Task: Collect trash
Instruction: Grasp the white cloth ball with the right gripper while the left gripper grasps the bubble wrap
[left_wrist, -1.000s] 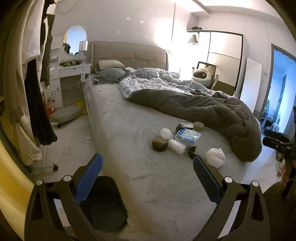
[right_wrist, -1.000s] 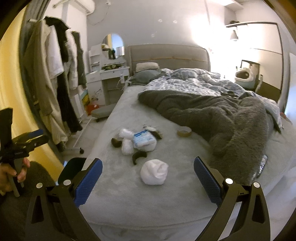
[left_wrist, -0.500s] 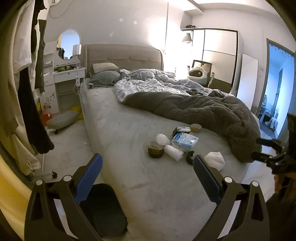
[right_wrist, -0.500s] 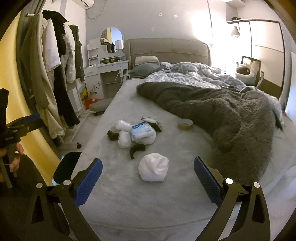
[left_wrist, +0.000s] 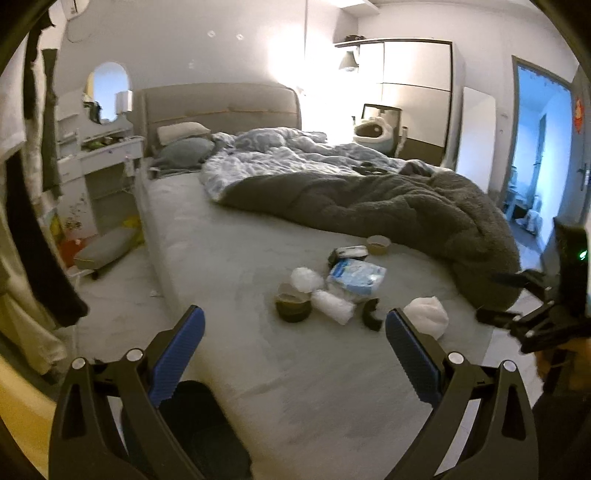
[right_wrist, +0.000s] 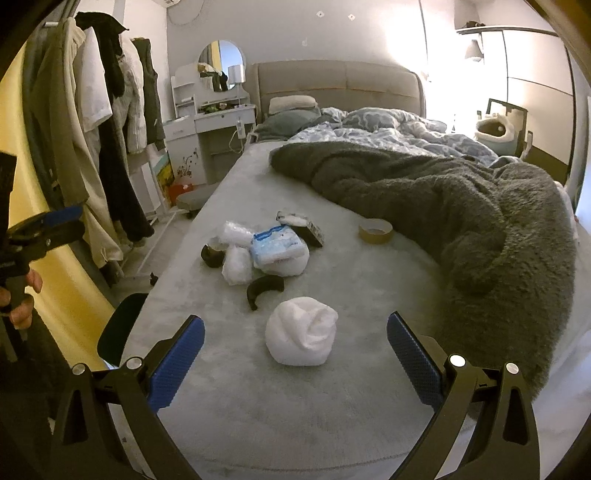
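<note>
Hovering wide-spread, both tongs (left_wrist: 294, 334) (right_wrist: 295, 338) face the bed (right_wrist: 332, 406).

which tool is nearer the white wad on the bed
Right. The right tool is open with the white wad just ahead between its fingers; the left tool is open further off, the wad ahead to its right.
</note>
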